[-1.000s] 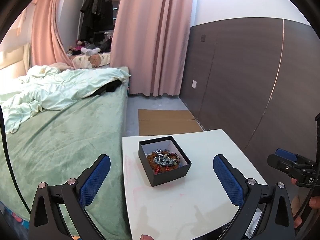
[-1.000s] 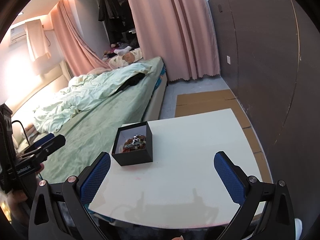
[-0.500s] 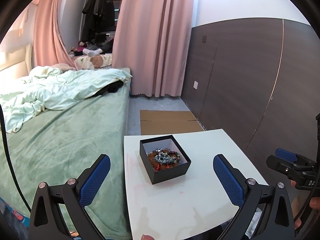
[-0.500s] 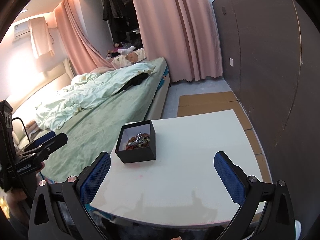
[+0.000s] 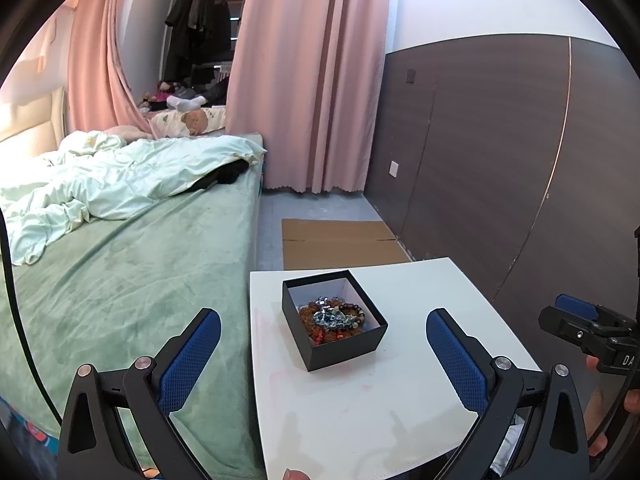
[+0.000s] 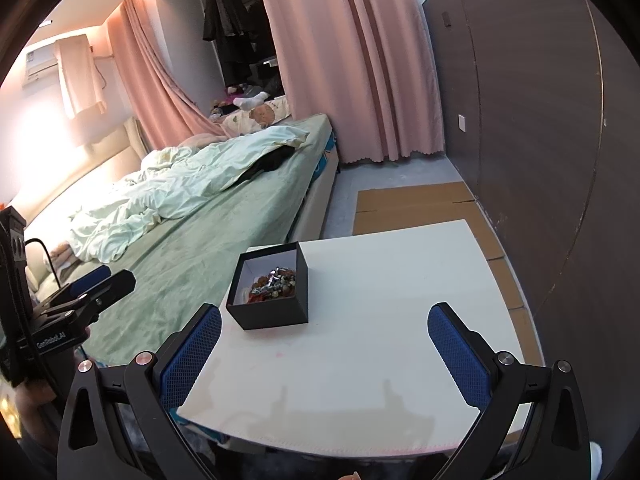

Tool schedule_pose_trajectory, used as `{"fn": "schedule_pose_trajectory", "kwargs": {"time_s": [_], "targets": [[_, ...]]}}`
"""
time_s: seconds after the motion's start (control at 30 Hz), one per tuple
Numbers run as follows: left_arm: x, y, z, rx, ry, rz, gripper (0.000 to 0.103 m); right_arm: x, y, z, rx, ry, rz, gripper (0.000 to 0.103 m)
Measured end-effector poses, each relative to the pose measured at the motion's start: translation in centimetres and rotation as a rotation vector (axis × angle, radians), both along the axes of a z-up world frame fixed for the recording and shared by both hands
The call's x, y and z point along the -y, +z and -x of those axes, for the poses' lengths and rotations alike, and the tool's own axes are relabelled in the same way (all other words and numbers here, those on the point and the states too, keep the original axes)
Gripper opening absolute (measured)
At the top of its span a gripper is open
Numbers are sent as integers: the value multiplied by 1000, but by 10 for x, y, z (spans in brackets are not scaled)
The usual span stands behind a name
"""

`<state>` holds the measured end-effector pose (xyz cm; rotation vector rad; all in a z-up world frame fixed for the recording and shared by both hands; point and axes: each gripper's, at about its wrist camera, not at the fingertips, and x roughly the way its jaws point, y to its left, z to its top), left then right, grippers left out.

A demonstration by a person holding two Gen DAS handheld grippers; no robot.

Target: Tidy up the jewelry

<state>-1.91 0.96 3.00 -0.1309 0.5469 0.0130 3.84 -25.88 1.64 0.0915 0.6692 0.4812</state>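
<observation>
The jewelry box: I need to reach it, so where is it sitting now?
The black box stands on the white table, near its bed-side edge; in the right wrist view it is left of centre, close to the green bed.

- A white bench (image 5: 420,392) stands just beside a bed (image 5: 132,280) covered with a green blanket.
- A pale, rumpled duvet (image 5: 120,180) lies across the far part of the bed, with a dark garment (image 5: 224,174) at its edge.
- Pink curtains (image 5: 316,80) hang to the floor past the bed's end.
- Dark clothes (image 5: 196,28) hang in the gap between the curtains.
- Flattened cardboard (image 5: 340,240) lies on the grey floor beyond the bench.
- A dark panelled wall (image 5: 500,152) carries a white socket (image 5: 394,169).
- A white sock (image 6: 250,100) lies on a heap behind the bed.
</observation>
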Motion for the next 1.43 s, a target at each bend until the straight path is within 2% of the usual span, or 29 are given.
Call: {"fn": "schedule_pose_trajectory", "kwargs": {"time_s": [0.8,1.03,1.17,1.43], "targets": [[-1,-2,4,21,29,-8,103,0,4,2,6,-5,13,103],[-2,-3,2,13,68,-26,103,-3,6,4,6,-4,31,103],[-2,-3,1,3,68,-14,103,0,5,2,-4,-6,25,103],[1,-3,-3,1,33,-38,103,-2,3,0,-11,-8,29,103]]}}
